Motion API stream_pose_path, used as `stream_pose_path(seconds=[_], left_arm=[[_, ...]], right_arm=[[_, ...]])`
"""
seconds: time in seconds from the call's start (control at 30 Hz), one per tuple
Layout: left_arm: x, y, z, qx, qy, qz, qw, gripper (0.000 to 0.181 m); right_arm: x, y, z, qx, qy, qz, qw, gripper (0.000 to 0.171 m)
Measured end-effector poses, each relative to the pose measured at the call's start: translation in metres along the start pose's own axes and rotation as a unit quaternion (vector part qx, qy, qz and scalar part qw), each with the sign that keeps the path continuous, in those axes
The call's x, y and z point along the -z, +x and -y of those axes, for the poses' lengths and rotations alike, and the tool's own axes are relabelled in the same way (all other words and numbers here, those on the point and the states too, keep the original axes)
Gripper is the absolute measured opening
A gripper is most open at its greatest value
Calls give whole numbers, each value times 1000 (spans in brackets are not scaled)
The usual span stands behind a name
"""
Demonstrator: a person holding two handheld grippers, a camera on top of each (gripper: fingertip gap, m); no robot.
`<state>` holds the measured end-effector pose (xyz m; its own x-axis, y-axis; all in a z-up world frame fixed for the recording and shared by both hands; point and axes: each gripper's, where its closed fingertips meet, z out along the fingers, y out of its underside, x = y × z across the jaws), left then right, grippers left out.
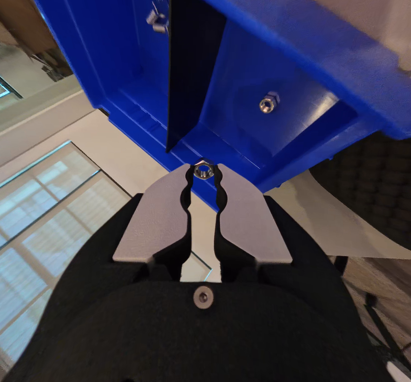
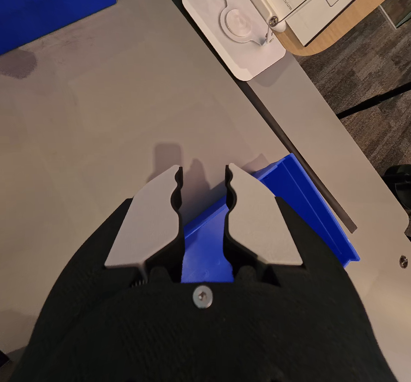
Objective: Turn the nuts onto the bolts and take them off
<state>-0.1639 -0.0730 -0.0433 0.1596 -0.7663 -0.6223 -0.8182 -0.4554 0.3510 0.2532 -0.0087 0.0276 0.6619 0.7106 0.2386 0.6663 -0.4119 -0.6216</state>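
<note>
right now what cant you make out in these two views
- Blurred metal pieces in the far compartment of the blue bin, left wrist view: motion blur; bolts or nuts, cannot tell.
- Inside of the second blue bin, right wrist view: the open right hand-held gripper covers most of it.
- Left hand-held gripper holds a nut; a loose nut lies in the near compartment; no clear bolt shows.

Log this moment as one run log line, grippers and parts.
left gripper: shut on nut | right gripper: open, empty | blue bin: second nut inside, right of black divider
</note>
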Motion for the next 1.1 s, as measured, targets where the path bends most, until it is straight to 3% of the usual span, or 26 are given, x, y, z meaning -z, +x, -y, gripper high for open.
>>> stream_pose_path(seconds=[0.13, 0.23, 0.37, 0.43, 0.6, 0.77, 1.1], left_arm=[[22, -2, 23, -11, 32, 14, 999, 17], [43, 5, 51, 26, 116, -38, 992, 17], [81, 26, 102, 118, 270, -217, 931, 17], [84, 30, 127, 122, 305, -239, 914, 17], [78, 65, 199, 78, 311, -297, 900, 17], [64, 73, 257, 34, 286, -269, 919, 17], [58, 82, 290, 5, 267, -286, 920, 17]], right_arm=[[-3, -3, -1, 5, -6, 4, 1000, 37], [-3, -7, 0, 13, -2, 17, 1000, 37], [2, -6, 0, 10, 5, 17, 1000, 37], [5, -3, -1, 6, 9, 17, 1000, 37], [18, 4, -5, 0, 21, 11, 1000, 37], [41, 13, -10, -11, 47, -1, 999, 37], [41, 16, -17, -14, 36, 2, 999, 37]])
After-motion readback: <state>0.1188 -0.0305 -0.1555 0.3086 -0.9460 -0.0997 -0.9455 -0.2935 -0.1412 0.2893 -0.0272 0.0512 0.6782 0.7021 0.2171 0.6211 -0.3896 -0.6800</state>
